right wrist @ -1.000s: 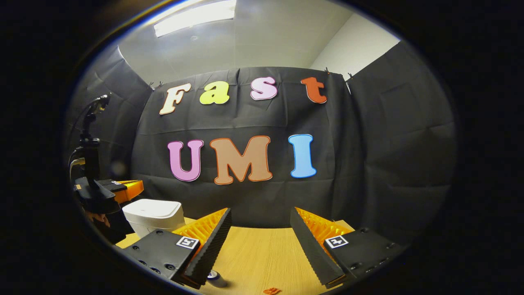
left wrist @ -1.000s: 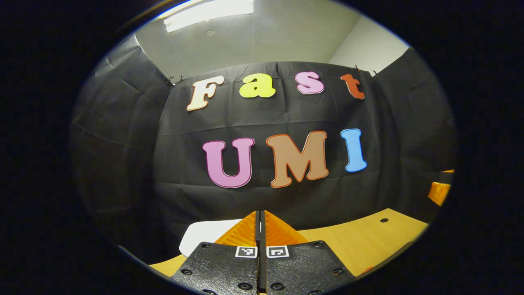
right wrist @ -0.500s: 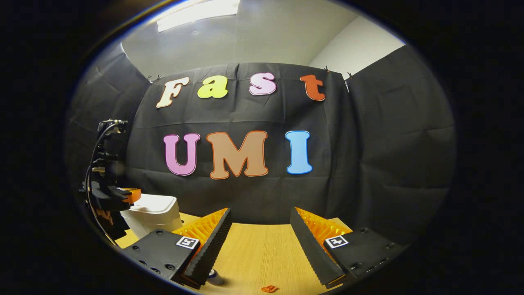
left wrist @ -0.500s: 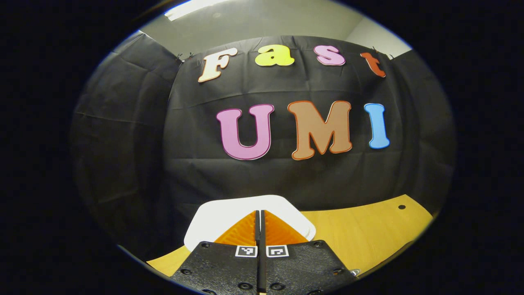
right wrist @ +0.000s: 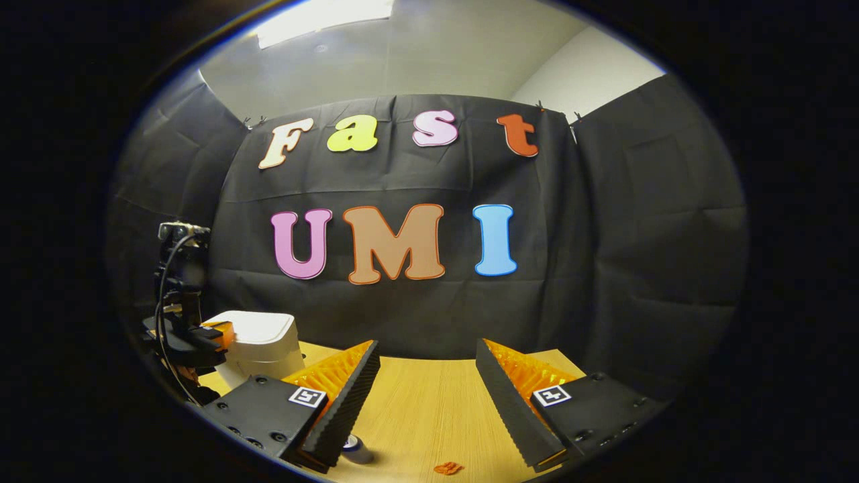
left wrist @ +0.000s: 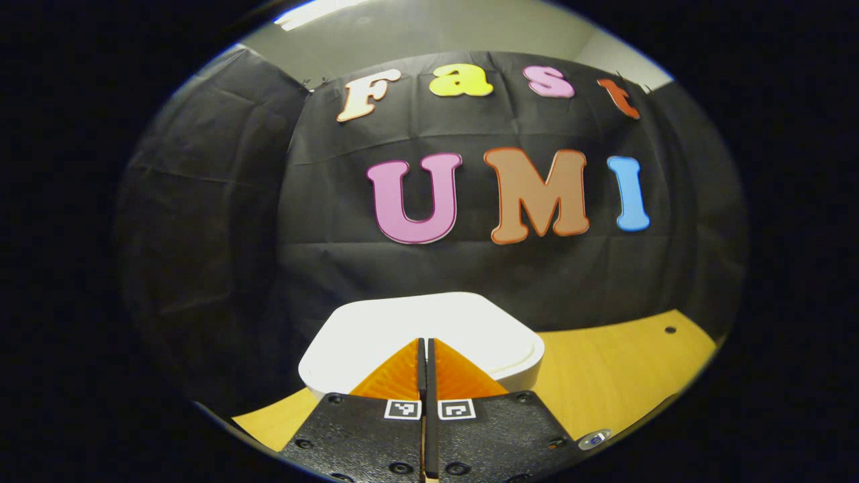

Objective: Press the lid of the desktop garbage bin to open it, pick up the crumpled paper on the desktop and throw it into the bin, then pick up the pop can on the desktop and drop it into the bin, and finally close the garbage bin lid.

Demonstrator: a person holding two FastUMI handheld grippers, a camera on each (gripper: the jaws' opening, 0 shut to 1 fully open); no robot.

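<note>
L gripper (left wrist: 425, 345): fingers pressed flat together, no gap, tips pointing fwd and slightly down. In the right gripper view it sits far left (right wrist: 213, 332), cable looping off its upright body. R gripper (right wrist: 427, 362): fingers spread wide apart, nothing between them, held level.

Not much to read here tbh. The left gripper (left wrist: 425, 349) carries two little square black-and-white marker tags (left wrist: 403, 409), and the right gripper (right wrist: 427, 352) has one per side, but they're patterns, not words. Any print on the pop can (right wrist: 354, 448) is too small to make out.
</note>
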